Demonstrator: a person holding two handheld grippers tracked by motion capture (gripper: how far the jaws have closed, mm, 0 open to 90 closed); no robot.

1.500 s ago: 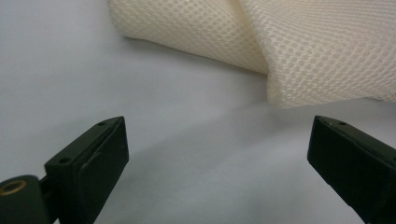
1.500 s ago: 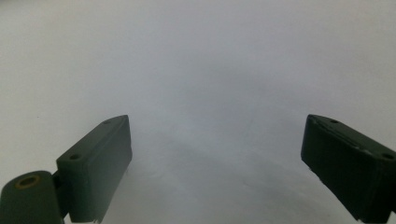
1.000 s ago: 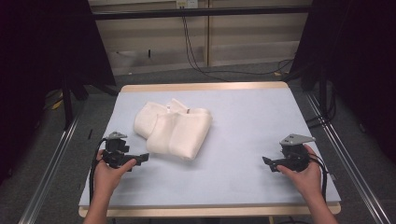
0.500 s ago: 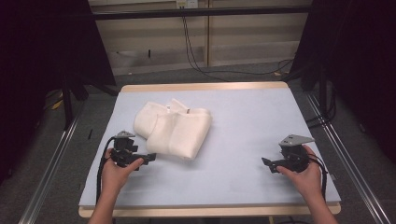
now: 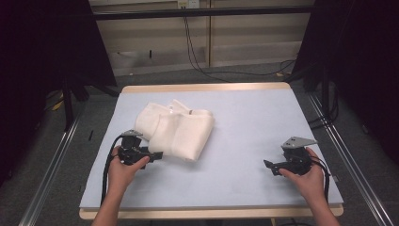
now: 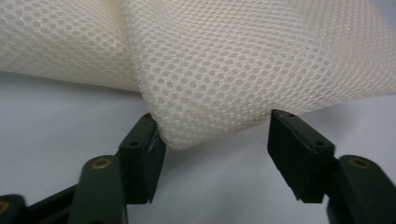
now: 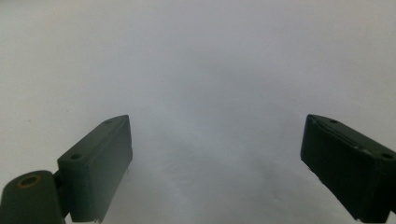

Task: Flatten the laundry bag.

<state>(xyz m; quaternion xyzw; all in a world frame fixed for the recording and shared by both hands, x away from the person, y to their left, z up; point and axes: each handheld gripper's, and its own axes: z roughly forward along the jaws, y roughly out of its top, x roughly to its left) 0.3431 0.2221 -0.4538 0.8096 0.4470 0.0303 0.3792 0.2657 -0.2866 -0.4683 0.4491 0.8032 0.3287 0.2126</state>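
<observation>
The cloth's point(image 5: 178, 130) near-left corner lies between the left hand-held gripper's point(image 5: 156, 154) closing jaws, not yet pinched; the right hand-held gripper point(image 5: 269, 165) gapes far off.

Black two-jaw grippers, brass-coloured pivot pins, screw holes in jaws; grey three-cornered top plates; black trailing cables.

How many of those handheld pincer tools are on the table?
2. The left gripper sits at the near-left, its jaws around a corner of the cream mesh cloth. The right gripper sits near-right on the bare table.
</observation>
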